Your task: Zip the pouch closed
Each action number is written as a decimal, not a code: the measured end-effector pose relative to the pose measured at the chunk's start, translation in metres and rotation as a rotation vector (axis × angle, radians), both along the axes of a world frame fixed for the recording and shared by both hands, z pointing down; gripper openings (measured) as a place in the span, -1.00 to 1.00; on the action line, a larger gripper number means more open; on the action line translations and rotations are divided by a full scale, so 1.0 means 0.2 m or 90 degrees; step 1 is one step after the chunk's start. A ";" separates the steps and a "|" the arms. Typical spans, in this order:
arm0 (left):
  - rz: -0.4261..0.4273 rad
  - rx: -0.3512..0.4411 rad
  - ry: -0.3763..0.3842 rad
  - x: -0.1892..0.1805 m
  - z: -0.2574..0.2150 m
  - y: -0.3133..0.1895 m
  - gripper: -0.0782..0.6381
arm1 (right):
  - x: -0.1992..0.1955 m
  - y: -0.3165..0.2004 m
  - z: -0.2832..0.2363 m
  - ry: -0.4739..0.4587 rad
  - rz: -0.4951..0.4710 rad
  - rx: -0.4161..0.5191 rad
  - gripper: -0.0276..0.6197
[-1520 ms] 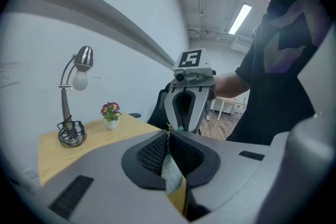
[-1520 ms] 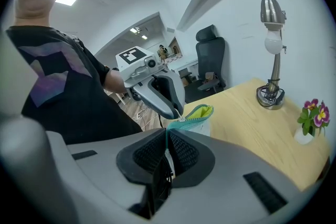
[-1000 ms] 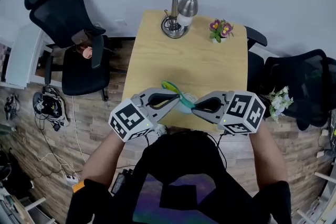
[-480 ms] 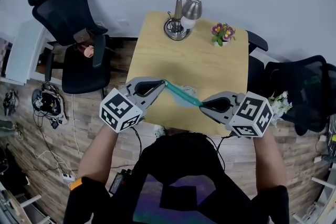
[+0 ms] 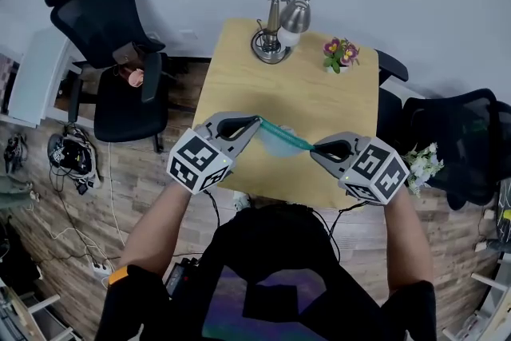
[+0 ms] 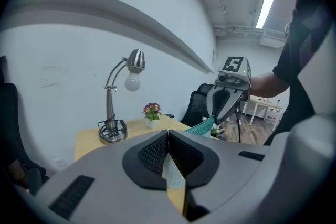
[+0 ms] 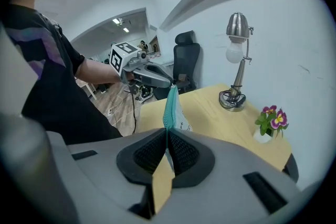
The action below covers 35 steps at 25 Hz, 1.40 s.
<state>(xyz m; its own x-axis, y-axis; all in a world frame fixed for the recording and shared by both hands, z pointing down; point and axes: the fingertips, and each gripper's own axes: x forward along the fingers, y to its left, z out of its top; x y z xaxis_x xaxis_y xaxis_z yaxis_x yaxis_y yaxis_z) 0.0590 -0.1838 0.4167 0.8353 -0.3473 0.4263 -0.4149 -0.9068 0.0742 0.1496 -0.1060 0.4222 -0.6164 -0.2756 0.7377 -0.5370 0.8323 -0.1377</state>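
Note:
A pale pouch [image 5: 281, 140] with a teal zipper edge hangs taut in the air over the near part of the wooden table [image 5: 319, 96]. My left gripper [image 5: 258, 122] is shut on its left end and my right gripper [image 5: 313, 148] is shut on its right end. In the left gripper view, pale pouch fabric [image 6: 173, 176] is pinched in my left gripper [image 6: 168, 135], and the teal edge [image 6: 203, 126] runs to the right gripper [image 6: 216, 118]. In the right gripper view, the pouch [image 7: 171, 107] rises from my right gripper [image 7: 167, 132] to the left gripper [image 7: 169, 83]. Whether a zipper pull is held is hidden.
A metal desk lamp [image 5: 279, 26] and a small pot of flowers [image 5: 338, 53] stand at the table's far edge. Black office chairs stand at the left [image 5: 112, 52] and the right [image 5: 455, 136]. Cables lie on the wooden floor [image 5: 76, 160] at the left.
The two grippers have moved apart and a little further over the table. The pouch, bunched between them a second ago, is now pulled straight.

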 end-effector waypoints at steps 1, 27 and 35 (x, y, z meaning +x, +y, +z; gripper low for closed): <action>-0.004 0.007 -0.002 0.02 0.00 -0.02 -0.76 | 0.02 -0.02 0.01 0.016 0.006 0.010 -0.82; -0.037 -0.053 0.009 0.13 0.22 -0.02 -0.75 | 0.14 -0.02 0.27 0.105 0.034 0.010 -0.82; -0.057 -0.089 -0.015 -0.02 0.33 0.10 -0.75 | 0.00 0.09 0.37 0.058 0.040 -0.066 -0.82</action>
<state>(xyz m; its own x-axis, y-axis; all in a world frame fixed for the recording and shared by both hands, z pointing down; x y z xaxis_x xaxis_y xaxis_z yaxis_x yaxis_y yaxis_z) 0.0548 -0.1630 0.4828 0.7928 -0.3563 0.4944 -0.4969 -0.8477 0.1859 0.1492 -0.0874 0.4965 -0.5291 -0.2303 0.8167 -0.6015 0.7807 -0.1695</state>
